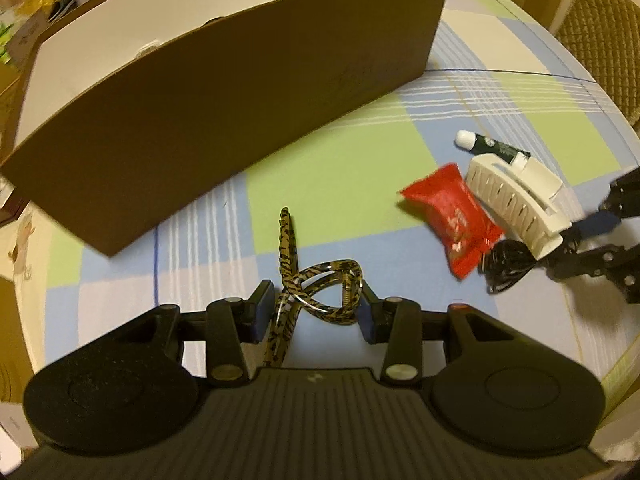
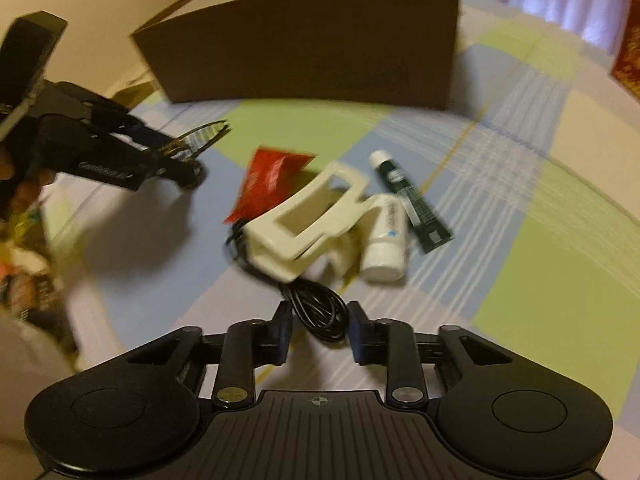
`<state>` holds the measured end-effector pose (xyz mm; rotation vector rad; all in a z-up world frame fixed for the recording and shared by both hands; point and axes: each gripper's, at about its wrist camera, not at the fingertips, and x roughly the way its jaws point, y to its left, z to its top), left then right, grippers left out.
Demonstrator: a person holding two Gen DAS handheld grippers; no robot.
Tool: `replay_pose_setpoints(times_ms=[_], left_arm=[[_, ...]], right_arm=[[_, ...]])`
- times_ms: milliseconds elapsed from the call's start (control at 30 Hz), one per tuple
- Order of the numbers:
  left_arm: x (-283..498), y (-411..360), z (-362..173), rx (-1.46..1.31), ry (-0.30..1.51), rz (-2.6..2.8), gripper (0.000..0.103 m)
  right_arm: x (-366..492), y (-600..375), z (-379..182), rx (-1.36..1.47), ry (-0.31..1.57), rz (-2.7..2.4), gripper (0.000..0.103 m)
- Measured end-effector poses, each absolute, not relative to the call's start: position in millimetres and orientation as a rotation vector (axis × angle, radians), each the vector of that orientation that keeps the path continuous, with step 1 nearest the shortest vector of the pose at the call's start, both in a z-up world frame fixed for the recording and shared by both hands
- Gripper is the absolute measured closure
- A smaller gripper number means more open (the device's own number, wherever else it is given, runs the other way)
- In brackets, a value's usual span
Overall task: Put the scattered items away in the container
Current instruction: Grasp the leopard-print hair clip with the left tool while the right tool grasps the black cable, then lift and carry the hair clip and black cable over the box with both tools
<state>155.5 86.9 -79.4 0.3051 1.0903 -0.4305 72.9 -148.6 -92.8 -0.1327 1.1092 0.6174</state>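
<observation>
Tiger-striped glasses [image 1: 316, 288] sit between the pads of my left gripper [image 1: 314, 314], which is shut on them just above the checked cloth. The brown box [image 1: 224, 92] with a white inside stands behind. A red packet [image 1: 452, 216], a white hair claw [image 1: 516, 196], a green tube [image 1: 492, 146] and a coiled black cable [image 1: 504, 268] lie in a heap on the right. My right gripper [image 2: 322, 330] is shut on the cable [image 2: 320, 316], whose far end runs under the claw [image 2: 304, 216]. Beside the claw lies a small white tube [image 2: 386, 240].
The checked tablecloth [image 1: 340, 160] covers a round table. A padded chair [image 1: 600, 40] stands past the table's right edge. A red carton [image 2: 628, 52] sits at the back right. Clutter [image 2: 28, 264] and a hand on the left gripper [image 2: 192, 160] show at the left.
</observation>
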Motion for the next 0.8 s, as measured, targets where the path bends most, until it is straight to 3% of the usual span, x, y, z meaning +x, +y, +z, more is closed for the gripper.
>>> replay_pose_setpoints(times_ms=[167, 600, 700, 800], left_arm=[[143.3, 94.8, -78.5, 0.284, 1.100, -0.386, 0.065], [105.0, 90.9, -77.6, 0.208, 1.135, -0.346, 0.065], [98.8, 85.5, -77.7, 0.200, 1.136, -0.341, 0.065], [96.9, 81.9, -78.9, 0.192, 1.142, -0.328, 0.065]], right_arm=[[57.3, -154.2, -91.8, -0.178, 1.147, 0.714, 0.081], [21.6, -206.8, -81.6, -0.247, 1.190, 0.701, 0.078], [17.8, -213.3, -74.1, -0.249, 1.110, 0.681, 0.009], [22.0, -209.8, -68.6, -0.232, 1.048, 0.725, 0.009]])
